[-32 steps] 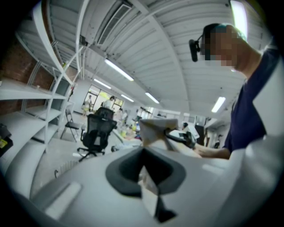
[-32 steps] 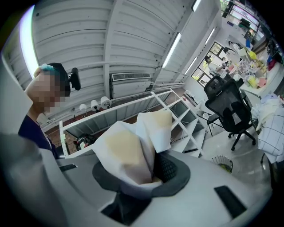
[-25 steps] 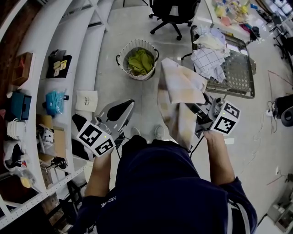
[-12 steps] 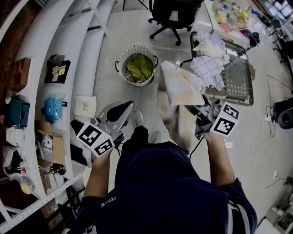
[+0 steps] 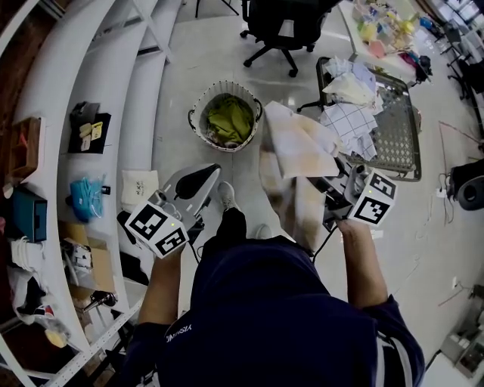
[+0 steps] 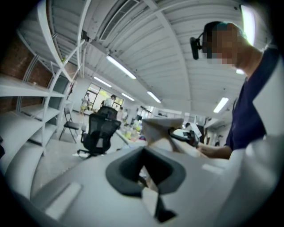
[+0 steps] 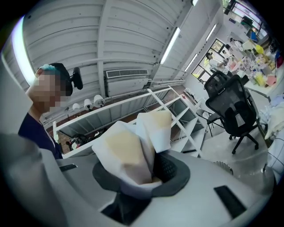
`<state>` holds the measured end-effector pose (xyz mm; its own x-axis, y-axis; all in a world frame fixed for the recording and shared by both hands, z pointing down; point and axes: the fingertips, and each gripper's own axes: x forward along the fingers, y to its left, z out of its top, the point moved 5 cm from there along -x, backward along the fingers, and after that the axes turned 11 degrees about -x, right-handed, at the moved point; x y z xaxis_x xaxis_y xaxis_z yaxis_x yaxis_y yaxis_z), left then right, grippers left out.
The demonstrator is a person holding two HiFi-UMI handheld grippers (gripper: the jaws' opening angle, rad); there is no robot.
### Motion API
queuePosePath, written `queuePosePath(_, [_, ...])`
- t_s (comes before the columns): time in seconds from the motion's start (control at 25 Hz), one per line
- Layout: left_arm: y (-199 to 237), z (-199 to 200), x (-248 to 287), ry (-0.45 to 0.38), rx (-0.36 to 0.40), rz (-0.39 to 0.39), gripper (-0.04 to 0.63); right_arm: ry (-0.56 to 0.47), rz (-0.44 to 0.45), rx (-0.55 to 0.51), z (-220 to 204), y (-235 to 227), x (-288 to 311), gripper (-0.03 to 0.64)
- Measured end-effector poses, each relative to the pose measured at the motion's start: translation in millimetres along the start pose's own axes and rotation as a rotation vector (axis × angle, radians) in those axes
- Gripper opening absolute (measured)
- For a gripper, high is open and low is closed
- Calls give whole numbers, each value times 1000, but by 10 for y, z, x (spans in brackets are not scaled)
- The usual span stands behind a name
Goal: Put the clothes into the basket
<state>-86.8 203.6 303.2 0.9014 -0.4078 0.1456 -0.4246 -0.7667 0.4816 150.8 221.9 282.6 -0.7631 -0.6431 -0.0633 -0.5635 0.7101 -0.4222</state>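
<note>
A round white basket [image 5: 199, 125] stands on the floor ahead of me, with green clothes [image 5: 230, 119] inside. My right gripper [image 5: 327, 184] is shut on a cream and white cloth [image 5: 296, 155], which stands up above the jaws and hangs down in folds. In the right gripper view the cloth [image 7: 126, 155] fills the space between the dark pads of the right gripper [image 7: 142, 175]. My left gripper [image 5: 198, 181] is held level at the left, short of the basket. In its own view, the left gripper [image 6: 144, 170] is open with nothing between its pads.
A metal cart [image 5: 393, 132] at the right carries more clothes, among them a checked one [image 5: 345, 121]. A black office chair [image 5: 281, 23] stands beyond the basket. White shelves [image 5: 91, 128] with small items run along the left. Cables lie on the floor at the right.
The person has stepped forward, so the basket and cart sit a little nearer in the head view. Both grippers travelled along, and the cloth stays in the right one.
</note>
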Motion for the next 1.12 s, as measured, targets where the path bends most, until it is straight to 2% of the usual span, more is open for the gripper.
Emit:
queuePosePath(0.64, [1005, 337, 208, 5, -80, 1, 5, 58, 11, 48, 44, -572, 959, 124])
queuePosePath(1.12, [1679, 729, 317, 2, -96, -25, 3, 75, -3, 46, 203, -887, 1621, 121])
